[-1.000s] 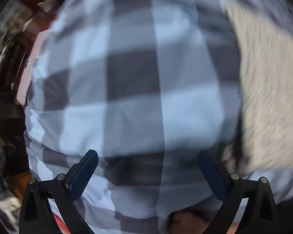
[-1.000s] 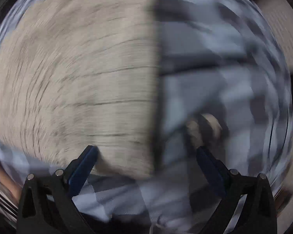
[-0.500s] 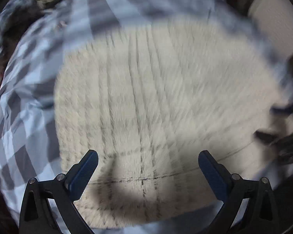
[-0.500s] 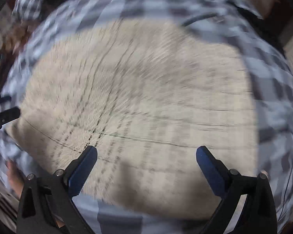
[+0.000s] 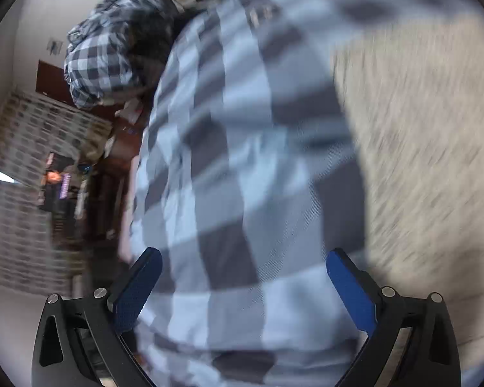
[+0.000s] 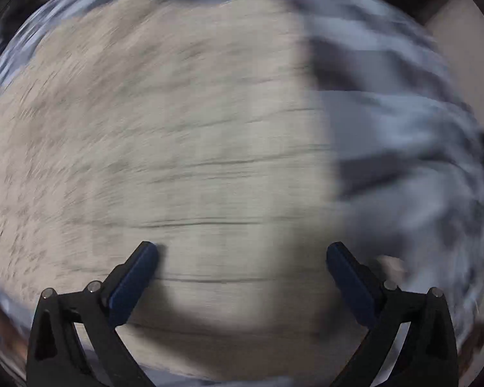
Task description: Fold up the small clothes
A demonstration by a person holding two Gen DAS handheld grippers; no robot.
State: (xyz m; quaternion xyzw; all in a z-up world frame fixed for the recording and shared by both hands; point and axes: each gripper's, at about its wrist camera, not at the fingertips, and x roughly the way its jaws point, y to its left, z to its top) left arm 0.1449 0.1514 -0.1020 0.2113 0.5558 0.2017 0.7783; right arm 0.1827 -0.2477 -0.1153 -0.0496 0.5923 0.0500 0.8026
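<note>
A beige garment with thin dark lines (image 6: 177, 148) lies flat on a blue-and-grey checked sheet (image 5: 242, 167). In the right wrist view it fills most of the frame, and its right edge runs down the middle right. In the left wrist view only its left part (image 5: 429, 148) shows at the right. My left gripper (image 5: 242, 277) is open and empty over the checked sheet, left of the garment. My right gripper (image 6: 242, 271) is open and empty just above the garment's near part. Both views are blurred.
A crumpled checked bundle (image 5: 106, 58) lies at the far left end of the sheet. The sheet's left edge (image 5: 138, 174) drops off to dark furniture (image 5: 80, 200) and a patterned wall (image 5: 22, 167). The checked sheet (image 6: 397, 135) shows right of the garment.
The left gripper has swung left, from over the garment to over the sheet's left side. The right gripper has shifted right, so the garment's right edge is back in view. Both stay open.
</note>
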